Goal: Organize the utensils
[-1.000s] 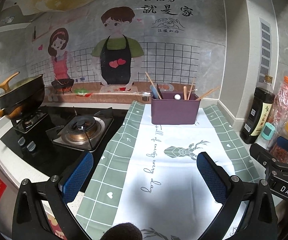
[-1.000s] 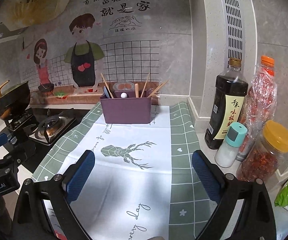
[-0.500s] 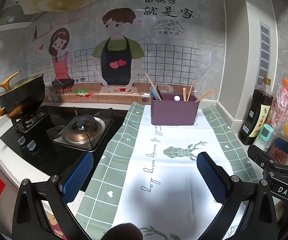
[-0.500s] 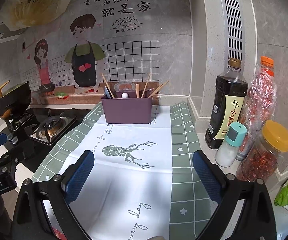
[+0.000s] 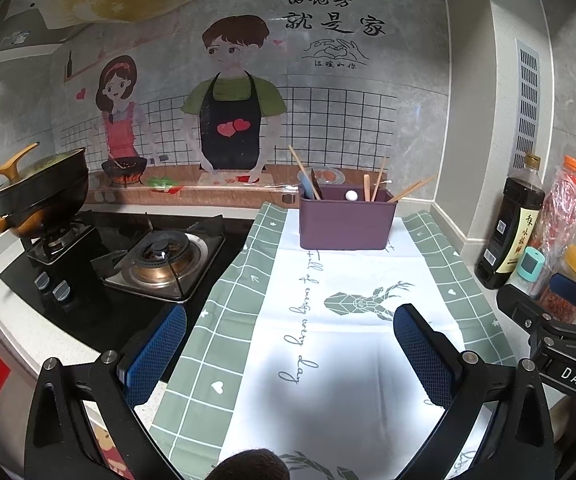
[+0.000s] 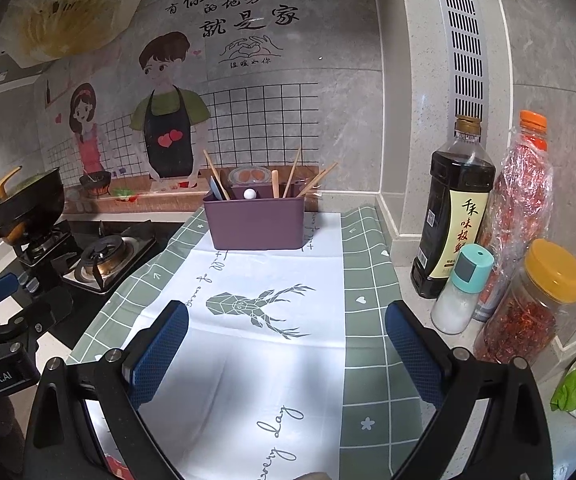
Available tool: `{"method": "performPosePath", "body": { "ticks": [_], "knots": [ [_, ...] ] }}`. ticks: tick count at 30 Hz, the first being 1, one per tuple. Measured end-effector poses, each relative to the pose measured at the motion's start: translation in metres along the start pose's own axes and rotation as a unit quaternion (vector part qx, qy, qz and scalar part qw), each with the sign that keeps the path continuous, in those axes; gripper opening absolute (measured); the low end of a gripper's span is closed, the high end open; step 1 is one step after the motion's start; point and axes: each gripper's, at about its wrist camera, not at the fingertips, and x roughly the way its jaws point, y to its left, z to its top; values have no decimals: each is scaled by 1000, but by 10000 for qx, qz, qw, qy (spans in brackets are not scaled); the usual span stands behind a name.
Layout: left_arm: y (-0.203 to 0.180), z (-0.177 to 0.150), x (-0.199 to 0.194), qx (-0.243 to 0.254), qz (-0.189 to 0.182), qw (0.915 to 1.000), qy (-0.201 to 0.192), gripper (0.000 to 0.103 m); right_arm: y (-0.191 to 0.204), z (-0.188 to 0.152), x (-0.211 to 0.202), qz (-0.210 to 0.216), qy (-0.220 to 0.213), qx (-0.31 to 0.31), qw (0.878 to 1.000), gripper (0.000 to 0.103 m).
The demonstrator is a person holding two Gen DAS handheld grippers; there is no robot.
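in the left wrist view our left gripper hangs with jaws apart and empty at the lower frame; the purple utensil holder, with chopsticks in it, sits upper centre on the deer-print mat. in the right wrist view our right gripper is likewise spread and empty, the holder at centre, the soy sauce bottle at right.

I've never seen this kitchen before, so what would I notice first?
Probably the big cartoon of a boy and girl cooking, spread across the back wall. Next, the purple box full of chopsticks and spoons, standing at the far end of the green-and-white cloth on the counter. On the right by the wall stand a dark sauce bottle and a yellow-lidded jar of red chilli.
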Motion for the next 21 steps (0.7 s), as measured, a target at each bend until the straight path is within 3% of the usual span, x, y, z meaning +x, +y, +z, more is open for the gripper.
{"method": "performPosePath", "body": {
  "ticks": [21],
  "knots": [
    [-6, 1, 9, 13, -63, 9999, 97, 103, -9, 1, 5, -1, 24, 43, 10000, 99]
  ]
}}
